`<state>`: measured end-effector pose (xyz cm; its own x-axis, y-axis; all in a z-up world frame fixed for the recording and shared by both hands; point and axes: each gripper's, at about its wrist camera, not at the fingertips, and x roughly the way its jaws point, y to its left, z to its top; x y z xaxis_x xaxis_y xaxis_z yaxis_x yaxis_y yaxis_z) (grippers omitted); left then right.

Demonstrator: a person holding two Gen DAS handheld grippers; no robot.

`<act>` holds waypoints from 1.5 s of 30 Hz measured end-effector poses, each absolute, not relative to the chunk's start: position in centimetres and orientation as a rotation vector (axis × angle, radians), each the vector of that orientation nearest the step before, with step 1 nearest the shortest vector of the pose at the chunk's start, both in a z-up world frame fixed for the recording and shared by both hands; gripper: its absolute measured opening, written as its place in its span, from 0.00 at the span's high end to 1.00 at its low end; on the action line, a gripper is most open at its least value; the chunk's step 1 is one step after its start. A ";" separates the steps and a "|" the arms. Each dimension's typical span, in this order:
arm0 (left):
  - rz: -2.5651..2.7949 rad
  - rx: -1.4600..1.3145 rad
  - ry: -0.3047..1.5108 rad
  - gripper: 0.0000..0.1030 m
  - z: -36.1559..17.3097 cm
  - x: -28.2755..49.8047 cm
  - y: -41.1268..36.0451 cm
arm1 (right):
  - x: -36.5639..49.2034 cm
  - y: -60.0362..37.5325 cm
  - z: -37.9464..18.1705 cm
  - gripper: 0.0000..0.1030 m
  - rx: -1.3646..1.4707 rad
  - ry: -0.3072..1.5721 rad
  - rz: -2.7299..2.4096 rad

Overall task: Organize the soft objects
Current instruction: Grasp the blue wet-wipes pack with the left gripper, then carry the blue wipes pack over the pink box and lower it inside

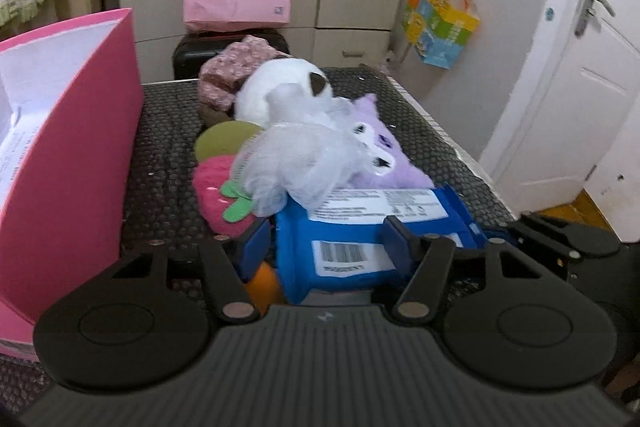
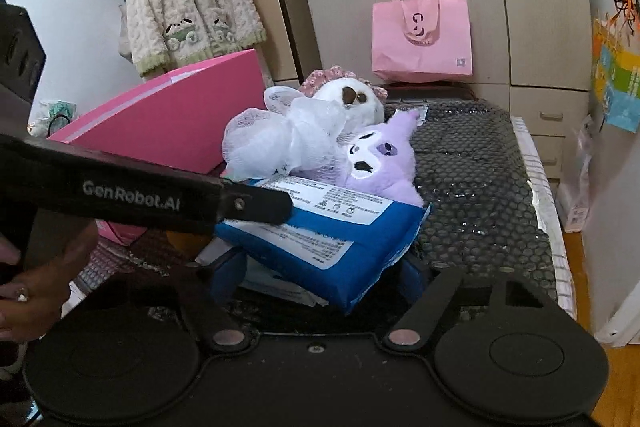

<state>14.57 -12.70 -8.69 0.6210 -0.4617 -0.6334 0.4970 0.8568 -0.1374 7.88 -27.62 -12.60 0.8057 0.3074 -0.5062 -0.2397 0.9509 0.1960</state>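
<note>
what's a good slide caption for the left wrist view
Left gripper straddles a blue wipes pack at the near end of a soft-toy pile, pink box alongside.

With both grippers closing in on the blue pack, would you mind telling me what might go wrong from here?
1. The white mesh puff rests on the blue pack and may be dragged along when it lifts.
2. The pack is soft and the left gripper straddles only its near end, so it may sag or slip.
3. The right gripper works close beside, risking a bump.
</note>
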 end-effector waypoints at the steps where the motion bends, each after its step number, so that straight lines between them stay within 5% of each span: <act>1: -0.559 0.055 0.712 0.41 -8.7 14.5 -12.9 | 7.9 -27.5 -12.6 0.24 0.119 0.561 0.293; 45: -0.596 0.059 0.694 0.38 -6.4 6.9 -10.7 | 1.4 -23.5 -9.5 0.28 0.037 0.558 0.258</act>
